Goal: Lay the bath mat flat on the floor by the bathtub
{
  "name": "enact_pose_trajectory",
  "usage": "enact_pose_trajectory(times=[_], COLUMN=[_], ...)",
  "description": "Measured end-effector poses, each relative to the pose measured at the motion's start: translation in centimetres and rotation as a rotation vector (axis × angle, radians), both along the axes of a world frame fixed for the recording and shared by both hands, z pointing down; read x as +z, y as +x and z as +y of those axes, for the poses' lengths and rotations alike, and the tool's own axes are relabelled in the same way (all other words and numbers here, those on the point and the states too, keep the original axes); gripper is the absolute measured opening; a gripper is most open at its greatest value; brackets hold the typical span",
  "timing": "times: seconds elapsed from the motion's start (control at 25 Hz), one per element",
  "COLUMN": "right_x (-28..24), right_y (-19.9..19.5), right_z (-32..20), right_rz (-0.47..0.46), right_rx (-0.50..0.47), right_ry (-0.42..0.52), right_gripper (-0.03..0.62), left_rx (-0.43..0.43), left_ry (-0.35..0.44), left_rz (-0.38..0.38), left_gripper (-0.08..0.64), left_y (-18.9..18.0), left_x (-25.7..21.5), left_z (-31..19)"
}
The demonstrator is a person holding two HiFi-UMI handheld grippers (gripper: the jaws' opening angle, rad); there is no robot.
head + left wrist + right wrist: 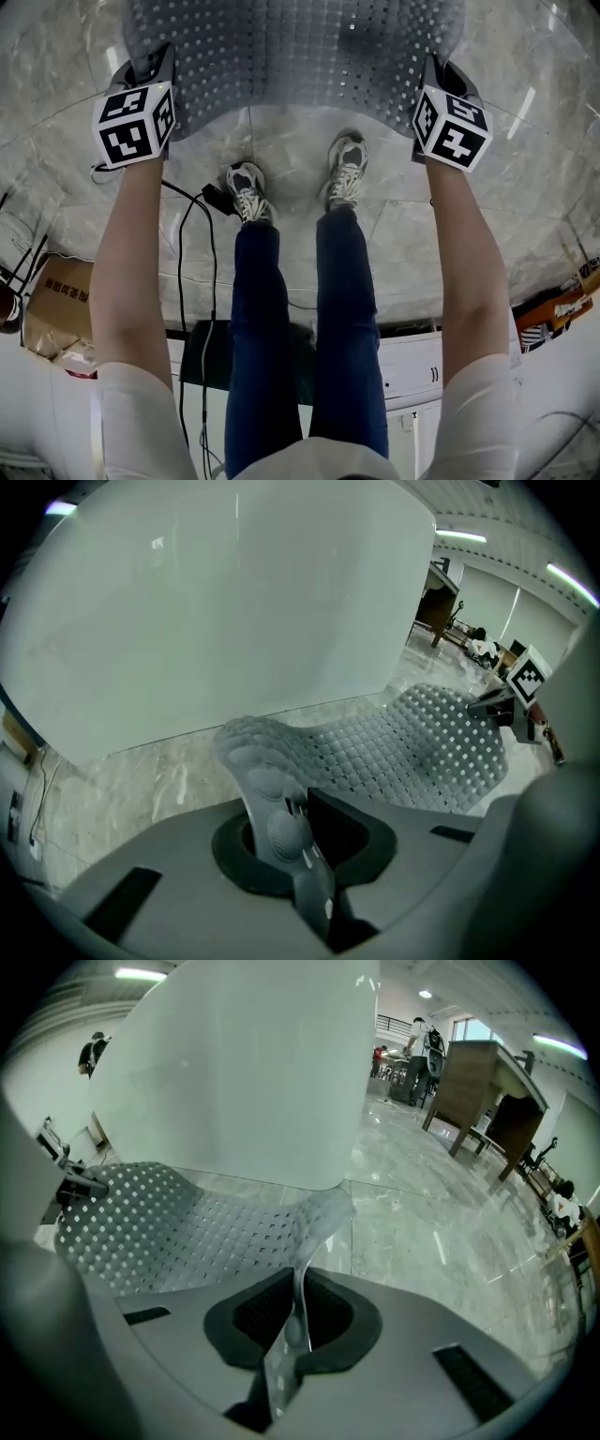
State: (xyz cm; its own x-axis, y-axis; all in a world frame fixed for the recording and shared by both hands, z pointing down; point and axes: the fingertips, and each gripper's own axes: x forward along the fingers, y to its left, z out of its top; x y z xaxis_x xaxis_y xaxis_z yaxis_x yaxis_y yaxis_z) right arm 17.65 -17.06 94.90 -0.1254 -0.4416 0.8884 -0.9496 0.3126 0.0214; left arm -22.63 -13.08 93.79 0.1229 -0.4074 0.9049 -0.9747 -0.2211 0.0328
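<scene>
From the head view, the bath mat is being held stretched between the left gripper and the right gripper, one at each near corner. It is being kept over the marble floor, ahead of the person's shoes.

In the left gripper view, the left gripper's fingers are being kept clenched on the mat's bumpy corner, which is pinched upright between them. From there the mat is being draped away in front of the white bathtub, low along its base. Whether it is touching the floor cannot be told.

In the right gripper view, the right gripper's fingers are being pressed together on the thin edge of the mat's other corner. The perforated sheet is being spread along the foot of the bathtub.
</scene>
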Motion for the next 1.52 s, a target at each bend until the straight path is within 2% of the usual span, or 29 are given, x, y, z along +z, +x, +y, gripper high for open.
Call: enact_pose_trajectory(times=[0.4, 0.56, 1.0, 1.28, 1.4, 1.48, 1.52], right_x=[3.4, 4.8, 8.2, 9.0, 9.5, 9.6, 9.7], right_y=[1.4, 2.5, 5.0, 6.3, 6.6, 6.8, 6.9], right_z=[0.2, 0.1, 0.1, -0.3, -0.4, -0.4, -0.4], right_rz=[0.067, 0.083, 0.167, 0.234, 0.235, 0.225, 0.222], right_rx=[0.024, 0.06, 0.074, 0.087, 0.082, 0.087, 0.09], right_ry=[-0.042, -0.053, -0.065, -0.083, -0.089, -0.087, -0.084], right_gripper=[0.04, 0.04, 0.04, 0.04, 0.04, 0.041, 0.041], left_rx=[0.035, 0.025, 0.0, -0.061, -0.098, -0.154, -0.182], left_ry=[-0.045, -0.049, -0.07, -0.102, -0.097, -0.117, -0.128], left_rz=[-0.063, -0.08, -0.14, -0.155, -0.181, -0.176, -0.173], left_gripper=[0.048, 0.048, 0.048, 0.051, 0.097, 0.201, 0.204], left_y=[-0.7, -1.6, -3.7, -5.0, -5.8, -6.5, -6.8], left_x=[3.0, 4.1, 7.2, 8.8, 9.2, 9.5, 9.8], left_z=[0.4, 0.6, 1.4, 1.5, 1.6, 2.1, 2.4])
